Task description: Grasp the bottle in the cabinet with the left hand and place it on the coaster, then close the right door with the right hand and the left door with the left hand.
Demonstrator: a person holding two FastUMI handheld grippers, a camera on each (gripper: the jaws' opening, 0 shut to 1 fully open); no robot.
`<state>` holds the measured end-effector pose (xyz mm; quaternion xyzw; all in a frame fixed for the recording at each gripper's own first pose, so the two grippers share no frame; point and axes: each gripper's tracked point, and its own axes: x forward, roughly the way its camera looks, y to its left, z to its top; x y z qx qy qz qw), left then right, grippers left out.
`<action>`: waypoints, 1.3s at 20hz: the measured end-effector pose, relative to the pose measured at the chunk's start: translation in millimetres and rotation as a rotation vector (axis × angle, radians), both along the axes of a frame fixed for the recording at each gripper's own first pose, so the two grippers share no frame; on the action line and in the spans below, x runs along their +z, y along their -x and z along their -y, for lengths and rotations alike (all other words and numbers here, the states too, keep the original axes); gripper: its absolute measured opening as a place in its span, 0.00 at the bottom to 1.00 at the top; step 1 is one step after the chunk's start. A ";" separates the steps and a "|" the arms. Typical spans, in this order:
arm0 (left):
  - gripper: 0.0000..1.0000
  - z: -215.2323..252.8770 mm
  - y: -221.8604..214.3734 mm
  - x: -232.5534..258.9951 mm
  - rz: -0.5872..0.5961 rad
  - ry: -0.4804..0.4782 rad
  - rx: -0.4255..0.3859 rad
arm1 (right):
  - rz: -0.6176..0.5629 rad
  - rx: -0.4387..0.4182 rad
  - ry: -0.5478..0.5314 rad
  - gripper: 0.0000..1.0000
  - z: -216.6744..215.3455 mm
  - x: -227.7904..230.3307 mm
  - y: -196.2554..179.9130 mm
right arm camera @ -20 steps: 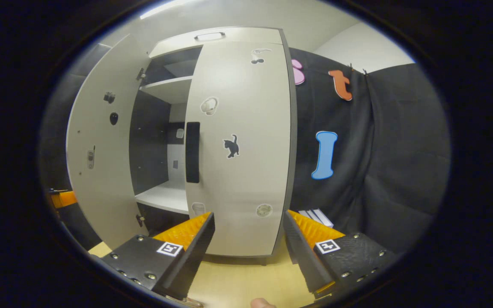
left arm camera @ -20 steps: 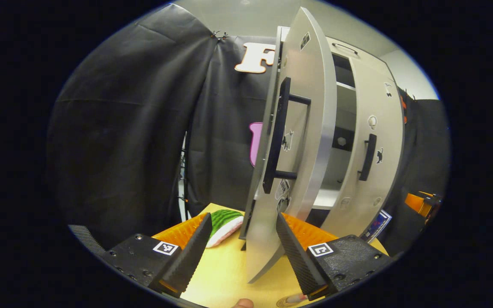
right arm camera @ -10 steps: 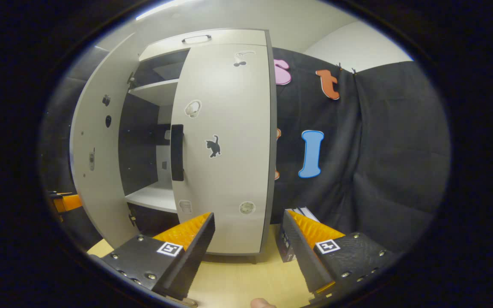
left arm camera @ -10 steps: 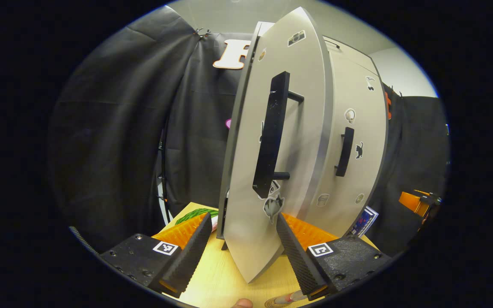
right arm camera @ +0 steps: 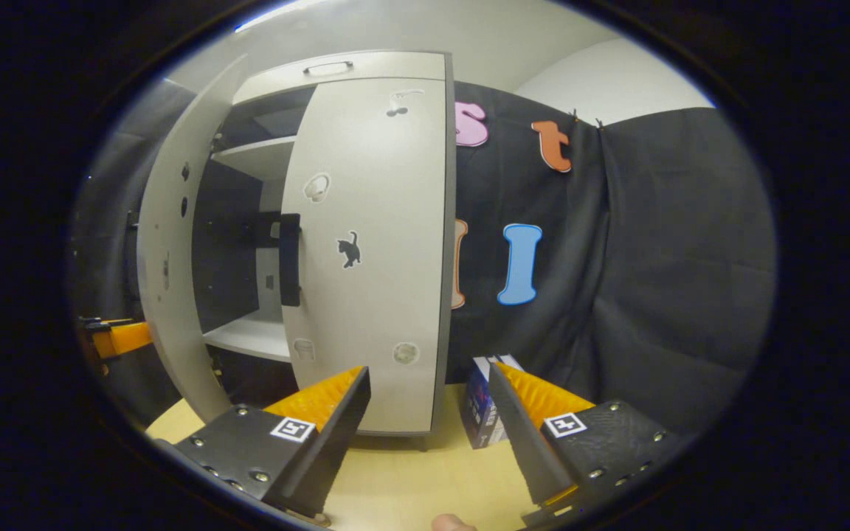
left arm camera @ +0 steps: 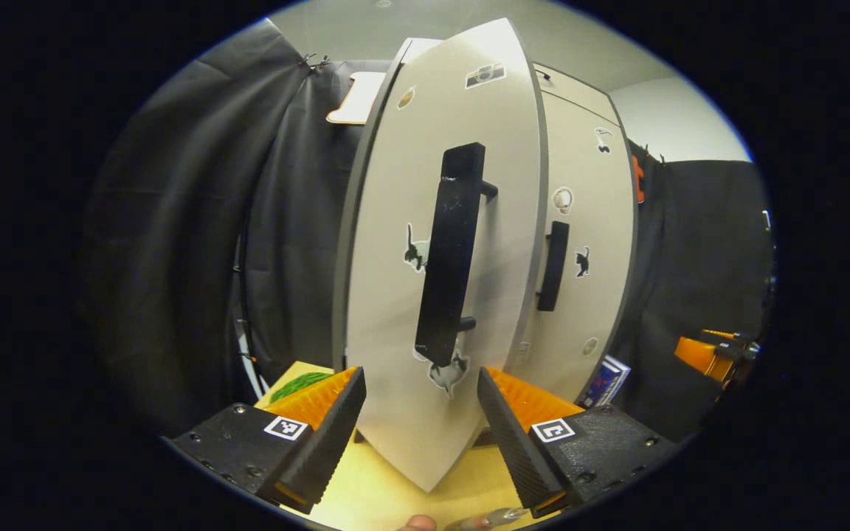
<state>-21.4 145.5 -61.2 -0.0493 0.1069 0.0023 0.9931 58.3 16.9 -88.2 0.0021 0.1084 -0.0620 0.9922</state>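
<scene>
Matte grey panels dominate my left gripper view: the left door (left arm camera: 395,295), centre frame, carries a long black bar handle (left arm camera: 448,254) and sits partly ajar, nosing between my spread left gripper (left arm camera: 419,413), which grasps nothing. Right of it, the right door (left arm camera: 584,251) looks closed. At bottom edge, I judge the clear thing there is the bottle (left arm camera: 488,519). In my right gripper view the right gripper (right arm camera: 429,413) is likewise released. A careless push could slam the door or clip a fingertip on that handle.

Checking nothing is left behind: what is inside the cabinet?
Through the gap beside the left door, the cabinet shows two bare pale shelves and a dark back. The shut right door covers the rest.
</scene>
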 end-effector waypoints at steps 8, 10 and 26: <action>0.95 17.7 -5.0 4.7 0.002 -0.052 -0.057 | -0.007 -0.045 0.002 0.97 20.4 -2.7 10.1; 0.95 17.7 -7.9 4.6 0.002 -0.049 -0.047 | -0.011 -0.051 0.001 0.97 24.2 -3.8 12.4; 0.95 -1.3 8.9 17.9 0.051 -0.020 0.011 | 0.013 -0.015 -0.015 0.94 13.9 2.2 14.8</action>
